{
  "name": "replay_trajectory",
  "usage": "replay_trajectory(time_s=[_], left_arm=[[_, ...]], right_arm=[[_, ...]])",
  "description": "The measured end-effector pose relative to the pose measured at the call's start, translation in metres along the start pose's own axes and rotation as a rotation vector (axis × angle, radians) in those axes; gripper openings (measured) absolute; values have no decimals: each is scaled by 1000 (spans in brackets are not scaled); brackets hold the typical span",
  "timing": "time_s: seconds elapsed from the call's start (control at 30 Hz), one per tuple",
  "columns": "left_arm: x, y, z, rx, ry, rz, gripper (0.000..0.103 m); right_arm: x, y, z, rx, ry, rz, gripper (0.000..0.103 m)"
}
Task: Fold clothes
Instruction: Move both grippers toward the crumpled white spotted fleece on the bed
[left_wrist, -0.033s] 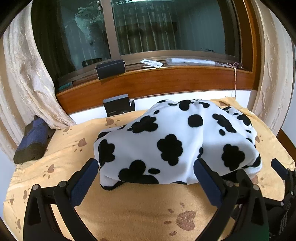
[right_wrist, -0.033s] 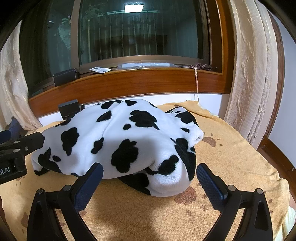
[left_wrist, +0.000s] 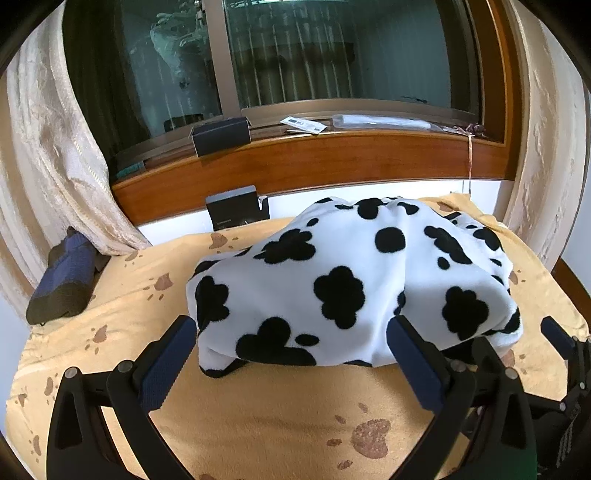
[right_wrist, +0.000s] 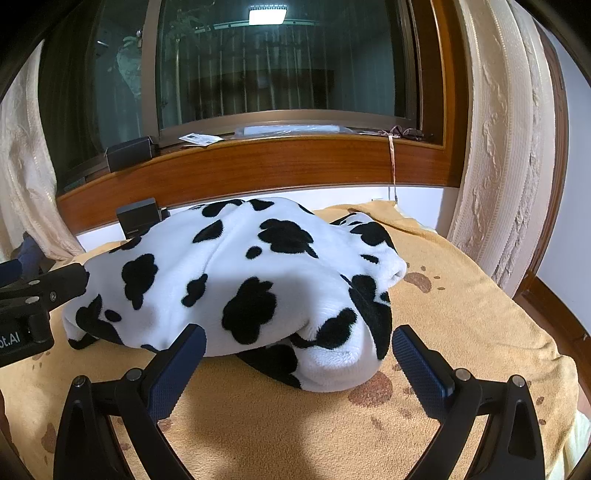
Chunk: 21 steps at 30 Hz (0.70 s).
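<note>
A white fleece garment with black cow patches (left_wrist: 332, 277) lies in a rounded heap on a yellow blanket with brown paw prints (left_wrist: 258, 413). My left gripper (left_wrist: 291, 328) is open, its blue pads at either side of the heap's near left edge, gripping nothing. My right gripper (right_wrist: 298, 334) is open too, straddling the heap's near right end (right_wrist: 332, 354), where a thick folded edge shows. Both sit low over the blanket (right_wrist: 461, 332). Each gripper shows at the edge of the other's view.
A dark blue folded cloth (left_wrist: 62, 284) lies at the blanket's far left by a cream curtain (left_wrist: 55, 166). A black box (left_wrist: 232, 212) stands behind the heap under the wooden window sill (left_wrist: 332, 162). Another curtain (right_wrist: 509, 166) hangs at the right.
</note>
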<state>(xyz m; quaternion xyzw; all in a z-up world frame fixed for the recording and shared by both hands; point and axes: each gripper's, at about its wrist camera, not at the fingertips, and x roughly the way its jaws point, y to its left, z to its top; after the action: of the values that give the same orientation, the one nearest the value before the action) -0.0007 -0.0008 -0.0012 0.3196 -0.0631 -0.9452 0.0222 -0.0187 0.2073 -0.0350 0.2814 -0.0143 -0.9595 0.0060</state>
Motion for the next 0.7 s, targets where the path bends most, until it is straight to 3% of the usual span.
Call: replay_trajectory(time_s=[0.5,0.7], left_arm=[[16,6,-15,-52,75,-20,103],[41,18,-46,-98,187,-37,103]], right_arm=[[-1,4,-2,-18,-12,19,102],[0,8,-4,-32,-2,45,102]])
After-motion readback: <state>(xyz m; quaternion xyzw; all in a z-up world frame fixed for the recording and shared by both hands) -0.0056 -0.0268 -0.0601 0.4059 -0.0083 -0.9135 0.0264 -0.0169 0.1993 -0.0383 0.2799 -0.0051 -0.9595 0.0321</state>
